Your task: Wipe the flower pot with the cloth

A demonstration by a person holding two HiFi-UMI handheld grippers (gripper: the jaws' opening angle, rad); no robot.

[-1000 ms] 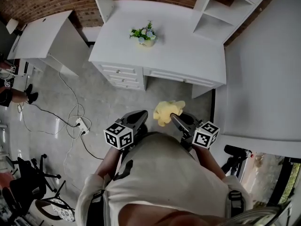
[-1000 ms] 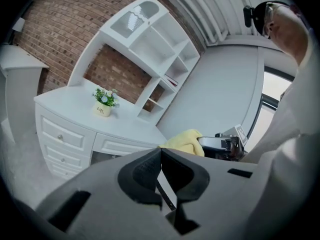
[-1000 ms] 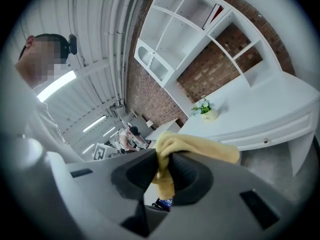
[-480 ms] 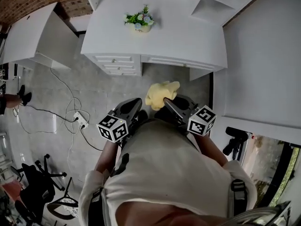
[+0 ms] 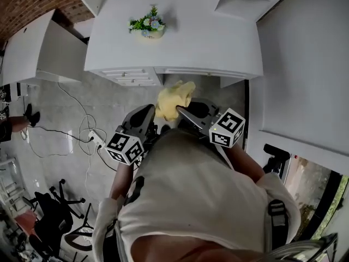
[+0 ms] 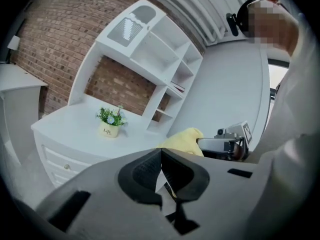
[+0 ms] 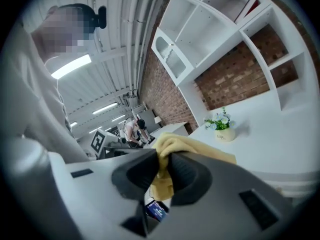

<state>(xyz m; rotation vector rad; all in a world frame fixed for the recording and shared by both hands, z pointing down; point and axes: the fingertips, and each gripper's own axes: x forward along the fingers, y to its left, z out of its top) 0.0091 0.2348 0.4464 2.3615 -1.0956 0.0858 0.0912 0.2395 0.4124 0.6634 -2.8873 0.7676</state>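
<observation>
A small cream flower pot (image 5: 147, 29) with green leaves and blue flowers stands on the white desk (image 5: 218, 42), ahead of both grippers. It also shows in the left gripper view (image 6: 111, 126) and the right gripper view (image 7: 223, 130). My right gripper (image 5: 180, 111) is shut on a crumpled yellow cloth (image 5: 173, 98), which bulges out past its jaws (image 7: 170, 146). My left gripper (image 5: 150, 113) is beside it, shut with nothing between its jaws (image 6: 161, 151). Both are held over the floor, short of the desk's front edge.
The desk has drawers (image 5: 128, 75) at its front left and a white shelf unit (image 6: 150, 49) at the back. A second white table (image 5: 32, 48) stands to the left. Cables and a power strip (image 5: 95, 138) lie on the floor, with an office chair (image 5: 54, 217) behind.
The desk and pot have drawn closer in the head view. Both grippers have moved forward toward the desk edge, the right one still carrying the yellow cloth.
</observation>
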